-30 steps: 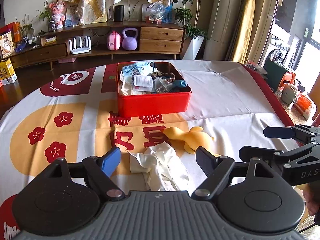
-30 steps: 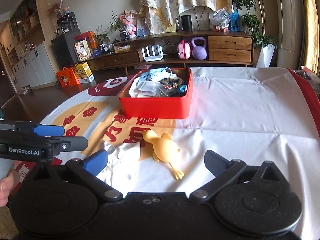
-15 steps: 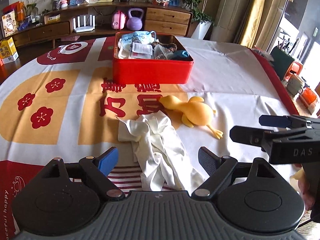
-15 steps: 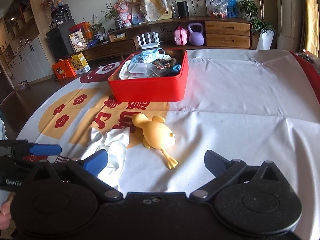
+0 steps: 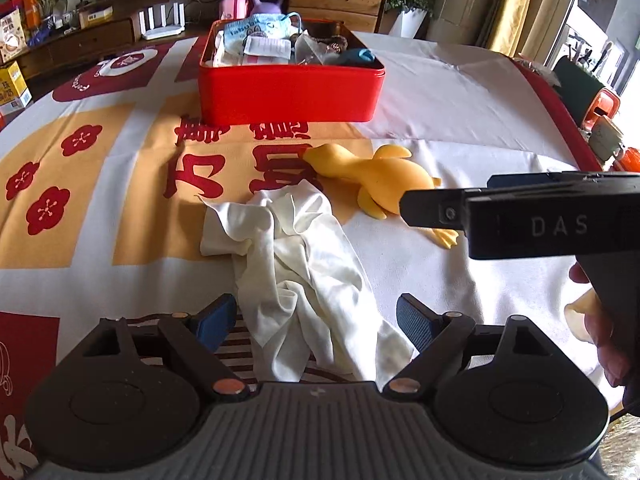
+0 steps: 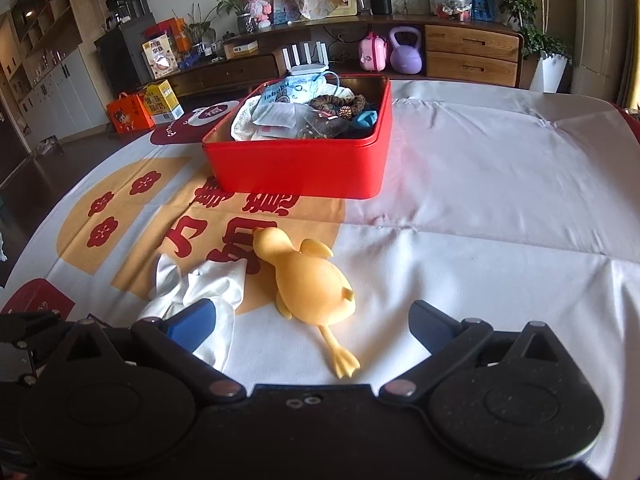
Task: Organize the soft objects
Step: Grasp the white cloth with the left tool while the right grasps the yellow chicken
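From the left wrist camera, the left gripper [image 5: 316, 322] is hovering low over the cloth-covered worktop [image 5: 460, 92] with its jaws spread wide and holding nothing, the blue-padded fingers flanking the near end of a crumpled white fabric cloth [image 5: 296, 264] that is lying in a long heap on the printed red, orange and white tablecloth. Just beyond the cloth, touching its far corner, a soft yellow rubber duck toy [image 5: 368, 178] is lying on its side, head pointing toward a rectangular red metal tin [image 5: 292, 92] that is standing farther back, already packed with face masks, sachets and hair ties. The right gripper [image 5: 440, 208], black and marked "DAS", is reaching in from the right above the duck's legs, and its jaws are seen edge-on here. From the right wrist camera, the right gripper [image 6: 312, 320] is hanging just above the worktop with its jaws released and empty, the yellow duck [image 6: 312, 284] lying between the open fingers, webbed foot nearest the lens. The white cloth [image 6: 200, 292] is sitting just left of the duck, partly behind the left-hand finger, while the red tin [image 6: 300, 172] is standing well beyond both, in front of a wooden sideboard [image 6: 468, 48] holding a purple kettlebell [image 6: 406, 54].
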The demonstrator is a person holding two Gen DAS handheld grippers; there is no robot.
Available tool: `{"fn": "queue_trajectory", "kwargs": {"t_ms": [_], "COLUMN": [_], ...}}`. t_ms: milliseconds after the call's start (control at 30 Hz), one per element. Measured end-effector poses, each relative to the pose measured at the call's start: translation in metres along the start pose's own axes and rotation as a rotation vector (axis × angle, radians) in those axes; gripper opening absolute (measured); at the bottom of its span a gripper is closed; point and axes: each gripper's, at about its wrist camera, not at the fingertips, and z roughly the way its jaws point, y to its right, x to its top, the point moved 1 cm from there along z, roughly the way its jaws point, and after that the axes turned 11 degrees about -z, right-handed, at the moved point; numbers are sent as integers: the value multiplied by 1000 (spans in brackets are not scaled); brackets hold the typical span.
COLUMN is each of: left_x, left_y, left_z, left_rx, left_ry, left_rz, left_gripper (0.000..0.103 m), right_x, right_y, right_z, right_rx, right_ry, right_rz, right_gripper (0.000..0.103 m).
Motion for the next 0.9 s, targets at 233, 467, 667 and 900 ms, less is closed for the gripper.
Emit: {"fn": "queue_trajectory", "kwargs": {"t_ms": [233,467,667,900], "left_x": [1,3,2,4], "left_y": [1,5,9,8], "left_z": [10,14,17,16], "left_rx": [17,40,87,110], "left_ry": [4,32,42,60], "left_rz": [-11,4,45,42], "left_gripper": [87,87,82,62], "right_x": [11,16,16,15], "right_y": [-2,-3,-5,-10], "right_z": [21,35,41,45], "right_rx": [8,3,-5,11], "right_ry": [-35,-54,-70,-83], "right_rz": [-55,-82,-102,-110], "right_gripper": [102,92,83,73]}}
